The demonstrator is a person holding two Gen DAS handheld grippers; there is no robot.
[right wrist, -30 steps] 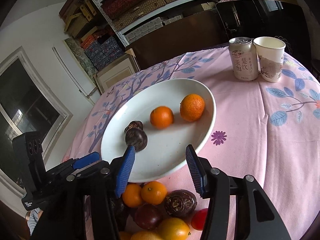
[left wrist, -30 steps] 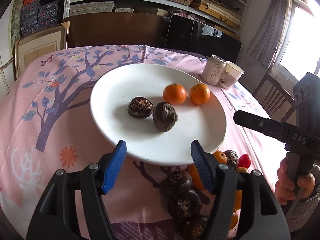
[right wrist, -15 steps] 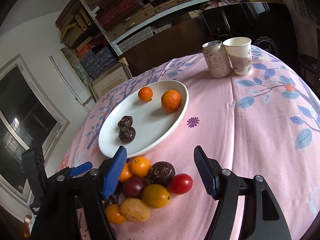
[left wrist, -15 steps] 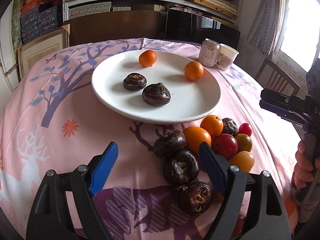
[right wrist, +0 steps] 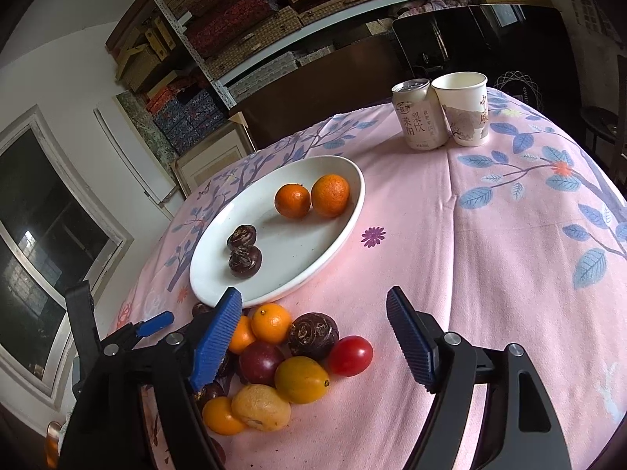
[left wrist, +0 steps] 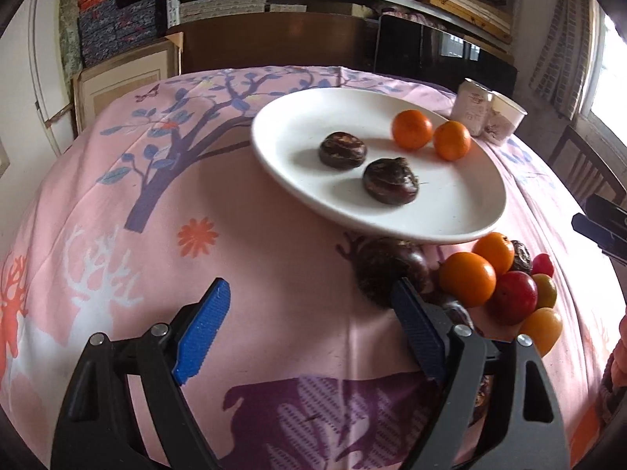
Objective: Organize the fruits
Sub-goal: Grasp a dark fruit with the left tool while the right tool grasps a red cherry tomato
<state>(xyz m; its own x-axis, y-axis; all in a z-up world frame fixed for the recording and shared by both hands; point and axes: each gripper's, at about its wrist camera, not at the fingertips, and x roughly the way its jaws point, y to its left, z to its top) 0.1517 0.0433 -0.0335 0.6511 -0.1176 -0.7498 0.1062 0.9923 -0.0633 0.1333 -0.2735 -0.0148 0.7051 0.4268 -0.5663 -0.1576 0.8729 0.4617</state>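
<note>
A white plate (left wrist: 298, 172) (right wrist: 219, 274) on the pink tablecloth holds two oranges (left wrist: 411, 129) (right wrist: 292, 199) and two dark water chestnuts (left wrist: 390, 180) (right wrist: 245, 260). A pile of loose fruit (right wrist: 290, 356) (left wrist: 493, 278) lies in front of the plate: oranges, dark chestnuts, red and yellow tomatoes. My left gripper (left wrist: 309, 329) is open and empty, low over the cloth left of the pile. My right gripper (right wrist: 313, 337) is open and empty, just above the pile. The left gripper's blue tip also shows in the right wrist view (right wrist: 156, 321).
A drink can (right wrist: 419, 115) and a paper cup (right wrist: 466, 107) stand together at the far side of the table. Shelves with boxes fill the back wall. A wooden chair (left wrist: 584, 168) stands at the right edge.
Both grippers pulled back from the plate toward the near edge. The left one then swung left and lower, so the fruit pile now lies by its right finger. The jaws stay open.
</note>
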